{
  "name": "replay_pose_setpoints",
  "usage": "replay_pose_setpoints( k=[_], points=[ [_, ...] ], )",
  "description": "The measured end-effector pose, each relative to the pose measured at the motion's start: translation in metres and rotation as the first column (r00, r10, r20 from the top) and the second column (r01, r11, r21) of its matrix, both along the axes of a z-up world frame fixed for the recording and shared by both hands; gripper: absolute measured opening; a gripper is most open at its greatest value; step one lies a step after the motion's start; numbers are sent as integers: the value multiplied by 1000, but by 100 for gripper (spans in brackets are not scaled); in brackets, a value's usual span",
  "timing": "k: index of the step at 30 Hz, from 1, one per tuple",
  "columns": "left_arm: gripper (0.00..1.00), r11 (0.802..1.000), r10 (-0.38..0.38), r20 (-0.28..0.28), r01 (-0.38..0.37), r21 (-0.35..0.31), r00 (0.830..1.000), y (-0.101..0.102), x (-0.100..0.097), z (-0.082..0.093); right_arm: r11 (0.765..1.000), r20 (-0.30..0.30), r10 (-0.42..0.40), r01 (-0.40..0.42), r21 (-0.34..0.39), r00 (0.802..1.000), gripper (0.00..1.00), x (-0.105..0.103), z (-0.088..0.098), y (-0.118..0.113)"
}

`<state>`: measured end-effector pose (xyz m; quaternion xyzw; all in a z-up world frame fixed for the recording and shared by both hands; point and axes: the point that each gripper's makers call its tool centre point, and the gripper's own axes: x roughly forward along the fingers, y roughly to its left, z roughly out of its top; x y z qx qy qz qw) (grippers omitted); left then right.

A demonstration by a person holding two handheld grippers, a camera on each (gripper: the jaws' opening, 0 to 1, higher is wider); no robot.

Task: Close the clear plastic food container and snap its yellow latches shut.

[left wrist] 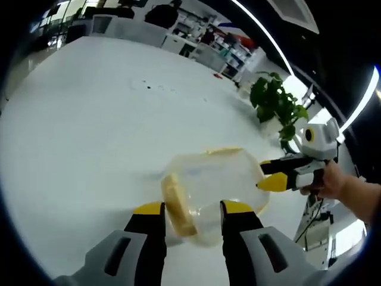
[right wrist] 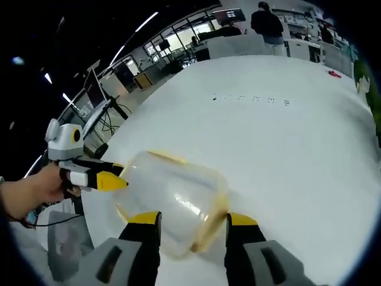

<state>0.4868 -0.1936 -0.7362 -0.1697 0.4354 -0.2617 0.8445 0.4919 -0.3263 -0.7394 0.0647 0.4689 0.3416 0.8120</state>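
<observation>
Centrally on white table (left wrist: 89, 119), clear plastic food container (left wrist: 214, 185) lying tilted, yellow latch (left wrist: 178, 205) along its near edge in left gripper view. Left gripper (left wrist: 191, 215) spread wide, jaws either side of container's near end; whether touching, cannot tell. Right gripper (right wrist: 191, 225) likewise spread astride container (right wrist: 172, 199) from opposite side, nothing clamped; potted plant (left wrist: 275, 104) at table's far edge.

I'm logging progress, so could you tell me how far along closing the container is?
Done: the lid looks seated on the container, which lies on the white table.
In hand: both grippers flank it, left gripper and right gripper, jaws apart.
Left: the yellow latches; whether any is snapped is unclear.
</observation>
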Motion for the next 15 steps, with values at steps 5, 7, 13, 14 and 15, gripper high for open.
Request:
replay_pose_setpoints(
  k=[5,7,13,14,15],
  points=[
    [38,1000,-4,9,4,24,1000,3,1,-1,1000,28,13,-12,-27,1000,41,-1,2,1],
    [37,1000,-7,7,7,24,1000,3,0,-1,999,27,18,-17,-34,999,41,-1,2,2],
    [33,999,-18,9,18,39,1000,1,1,0,999,19,15,-14,-32,1000,40,-1,1,3],
    [33,999,-17,9,16,38,1000,1,1,0,999,19,14,-13,-29,1000,40,0,1,2],
    [33,999,-19,10,18,40,1000,1,1,0,1000,17,11,-10,-24,1000,39,0,1,2]
  ],
)
